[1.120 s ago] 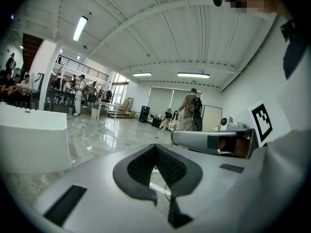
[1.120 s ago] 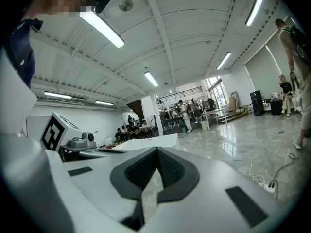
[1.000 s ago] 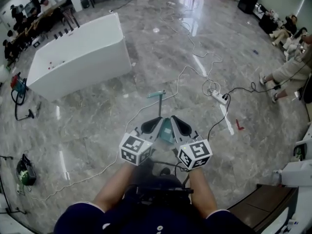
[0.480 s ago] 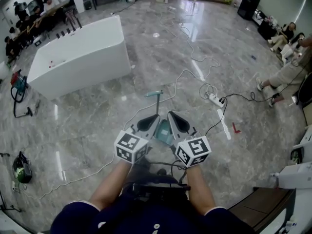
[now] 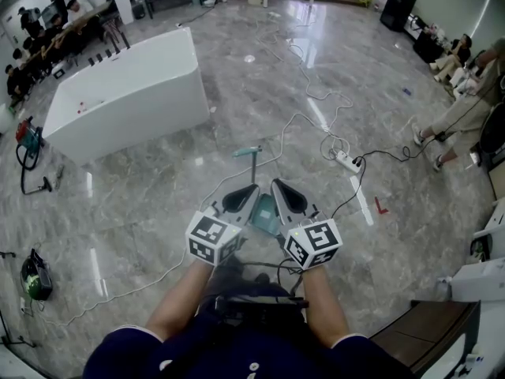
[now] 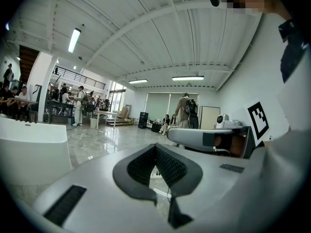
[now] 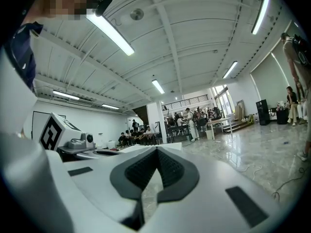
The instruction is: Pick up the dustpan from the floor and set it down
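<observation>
The teal dustpan (image 5: 265,213) stands on the grey marble floor, its upright handle (image 5: 253,159) rising beyond it. In the head view it shows in the gap between my two grippers, which are held side by side above it and do not touch it. The left gripper (image 5: 248,193) is shut with nothing in it, and its pads meet in the left gripper view (image 6: 156,147). The right gripper (image 5: 278,188) is likewise shut and empty, as the right gripper view (image 7: 156,149) shows. Both point level across the room, and neither gripper view shows the dustpan.
A long white counter (image 5: 126,93) stands at the back left. White and black cables run over the floor to a power strip (image 5: 347,161), near a red floor mark (image 5: 381,206). People sit at the right (image 5: 461,105) and far left. Small machines (image 5: 31,275) lie at the left edge.
Both grippers have risen a little together and sit slightly higher in the head view than a second ago. They stay shut, and the dustpan has not moved.
</observation>
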`<state>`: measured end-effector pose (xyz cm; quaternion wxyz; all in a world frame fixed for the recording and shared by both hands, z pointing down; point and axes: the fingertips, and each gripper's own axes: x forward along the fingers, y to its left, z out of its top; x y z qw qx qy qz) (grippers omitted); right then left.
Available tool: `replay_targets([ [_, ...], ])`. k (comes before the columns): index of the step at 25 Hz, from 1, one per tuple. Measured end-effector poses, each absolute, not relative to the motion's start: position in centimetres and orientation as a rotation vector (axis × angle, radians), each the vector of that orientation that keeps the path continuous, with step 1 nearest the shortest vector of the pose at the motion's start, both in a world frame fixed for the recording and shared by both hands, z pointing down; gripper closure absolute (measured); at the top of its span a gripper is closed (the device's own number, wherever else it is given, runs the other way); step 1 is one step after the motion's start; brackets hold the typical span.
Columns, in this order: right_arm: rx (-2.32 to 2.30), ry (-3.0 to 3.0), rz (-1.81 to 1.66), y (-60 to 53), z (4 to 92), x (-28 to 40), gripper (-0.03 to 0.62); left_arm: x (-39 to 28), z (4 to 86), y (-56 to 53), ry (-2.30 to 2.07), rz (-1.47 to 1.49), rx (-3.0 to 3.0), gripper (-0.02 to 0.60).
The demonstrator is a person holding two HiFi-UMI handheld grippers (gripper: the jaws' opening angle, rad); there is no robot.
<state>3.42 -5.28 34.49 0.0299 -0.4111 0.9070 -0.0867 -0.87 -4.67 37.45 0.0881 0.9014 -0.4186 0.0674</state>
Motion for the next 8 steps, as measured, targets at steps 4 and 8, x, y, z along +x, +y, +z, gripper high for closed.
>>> replay_targets([
  [4,-1.266,2.794,-0.26,-4.7,34.0,3.2,0.588,-0.9,37.0,-4.0,-1.241,0.197,2.692,0.568],
  [8,-1.269,2.793,-0.259,-4.0,33.3,2.5,0.588,-1.6,36.3,-3.3,-1.236,0.199,2.696,0.568],
])
